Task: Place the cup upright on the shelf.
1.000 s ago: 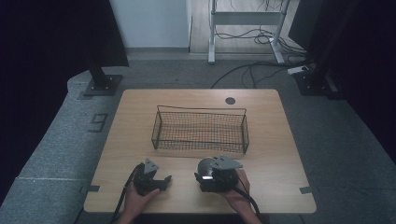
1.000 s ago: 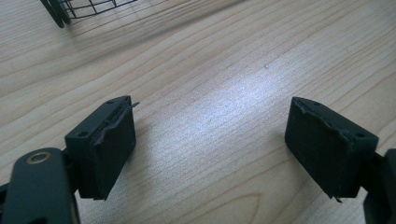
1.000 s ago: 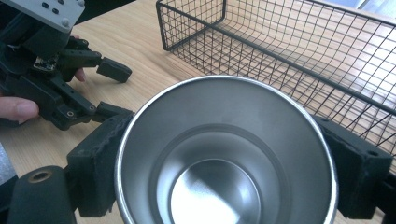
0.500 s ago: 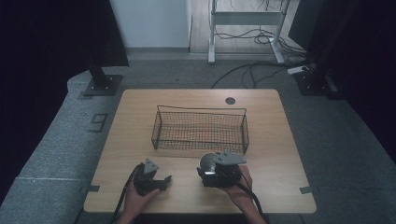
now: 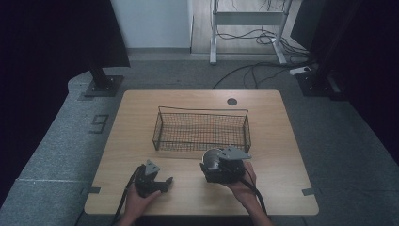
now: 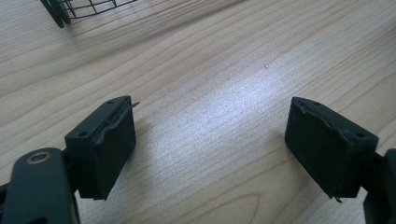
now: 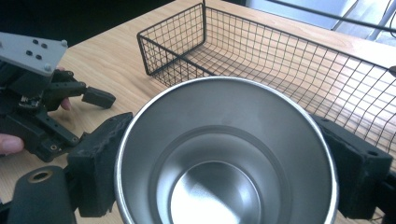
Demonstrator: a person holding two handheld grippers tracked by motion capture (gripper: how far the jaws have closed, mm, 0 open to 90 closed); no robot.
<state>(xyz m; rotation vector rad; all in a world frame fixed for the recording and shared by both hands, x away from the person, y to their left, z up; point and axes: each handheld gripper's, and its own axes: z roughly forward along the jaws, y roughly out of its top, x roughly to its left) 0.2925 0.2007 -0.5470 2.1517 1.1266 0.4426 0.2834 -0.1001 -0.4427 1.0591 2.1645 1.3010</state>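
Between the right tongs, steel cup, clamped, near basket

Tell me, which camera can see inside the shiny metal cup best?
The right gripper view: it looks straight into the metal cup, showing its rim, walls and empty bottom between the right gripper's jaws. In the high view the cup is small and partly hidden by that gripper, near the wire basket.

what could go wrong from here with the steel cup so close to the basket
The right gripper clamps the smooth steel cup only by its sides, so it might slip or twist between the pads. The wire basket stands just beyond; the cup's rim could catch its near wall on the way in. The open left gripper is not steadying the basket.
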